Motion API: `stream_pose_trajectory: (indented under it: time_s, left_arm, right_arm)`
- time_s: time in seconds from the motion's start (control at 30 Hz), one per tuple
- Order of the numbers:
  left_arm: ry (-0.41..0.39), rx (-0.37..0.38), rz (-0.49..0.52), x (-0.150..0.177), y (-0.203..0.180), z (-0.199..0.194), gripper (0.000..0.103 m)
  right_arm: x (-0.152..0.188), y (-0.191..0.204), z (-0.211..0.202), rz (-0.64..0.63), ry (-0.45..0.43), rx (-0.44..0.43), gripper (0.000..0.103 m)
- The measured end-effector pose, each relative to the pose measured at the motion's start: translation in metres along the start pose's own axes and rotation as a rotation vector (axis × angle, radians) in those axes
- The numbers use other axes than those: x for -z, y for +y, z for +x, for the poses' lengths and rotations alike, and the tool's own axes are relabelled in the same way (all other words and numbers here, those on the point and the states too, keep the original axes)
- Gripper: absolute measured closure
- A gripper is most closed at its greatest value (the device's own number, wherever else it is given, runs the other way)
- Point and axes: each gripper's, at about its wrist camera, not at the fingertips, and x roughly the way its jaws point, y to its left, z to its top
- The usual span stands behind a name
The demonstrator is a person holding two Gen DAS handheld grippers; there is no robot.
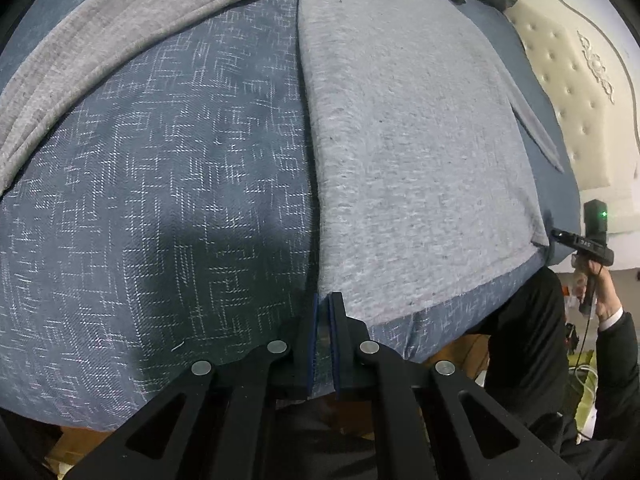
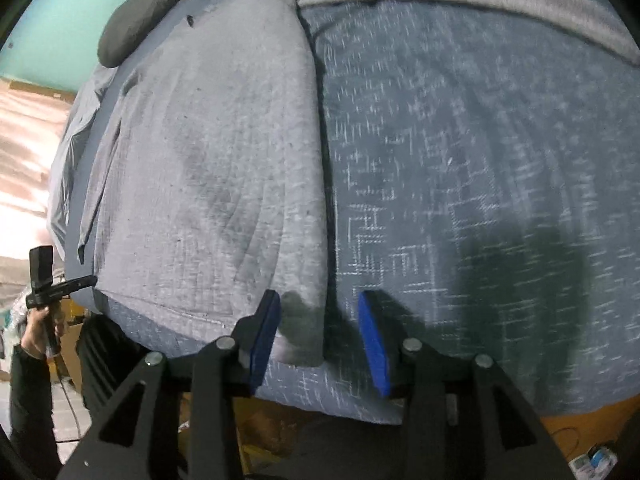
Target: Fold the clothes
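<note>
A light grey garment [image 1: 420,160] lies flat on the blue patterned bedsheet [image 1: 180,160], its hem toward me. My left gripper [image 1: 324,300] points down at the hem's left corner, jaws nearly together with the corner pinched at the tips. In the right wrist view the same garment [image 2: 208,180] fills the left half. The right gripper [image 2: 319,295] is open and straddles the hem's right corner, which rests on the sheet with neither blue pad touching it. Each gripper shows small in the other view: the right gripper [image 1: 554,234] and the left gripper [image 2: 90,280], both at the garment's corners.
A pale grey ribbed cloth [image 1: 100,40] crosses the far part of the bed. Dark clothing [image 2: 132,28] is piled at the far end. A cream tufted headboard [image 1: 580,92] stands to the right. The bed's near edge and wooden frame [image 2: 580,420] are just below the grippers.
</note>
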Motion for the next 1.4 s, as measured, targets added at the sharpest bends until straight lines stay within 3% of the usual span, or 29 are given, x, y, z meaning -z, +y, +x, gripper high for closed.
stream_pose_trajectory:
  time_s: [0.13, 0.2, 0.43, 0.57, 0.6, 0.63, 0.9, 1.07, 1.4]
  left_arm:
    - [-0.016, 0.001, -0.022, -0.002, 0.004, -0.003, 0.086]
    - [-0.029, 0.005, -0.041, -0.004, 0.009, -0.005, 0.071]
    - [-0.036, 0.034, -0.073, -0.009, 0.015, 0.001, 0.07]
    - [-0.029, 0.035, -0.051, -0.01, 0.008, 0.006, 0.076]
    - [-0.024, 0.033, -0.041, -0.01, 0.004, 0.007, 0.092]
    - [-0.017, 0.027, -0.028, -0.01, 0.0, 0.008, 0.1]
    - [-0.053, 0.022, 0.035, -0.004, -0.019, -0.019, 0.1]
    - [-0.057, 0.028, 0.056, -0.002, -0.019, -0.03, 0.1]
    - [0.0, 0.002, 0.051, 0.002, -0.015, -0.003, 0.1]
  right_arm:
    - [0.001, 0.002, 0.006, 0.012, 0.011, -0.008, 0.062]
    - [0.002, 0.001, 0.005, 0.019, 0.01, -0.015, 0.063]
    - [0.007, 0.0, 0.006, 0.031, 0.01, -0.048, 0.081]
    - [0.009, 0.006, 0.004, 0.011, 0.007, -0.048, 0.094]
    - [0.009, 0.007, 0.003, 0.006, 0.005, -0.047, 0.096]
    - [0.009, 0.01, 0.001, 0.0, 0.001, -0.046, 0.096]
    - [0.01, 0.029, -0.03, -0.063, -0.049, -0.016, 0.099]
    - [0.01, 0.022, -0.05, -0.075, -0.063, 0.003, 0.1]
    - [0.024, 0.007, -0.014, -0.075, -0.01, 0.055, 0.1]
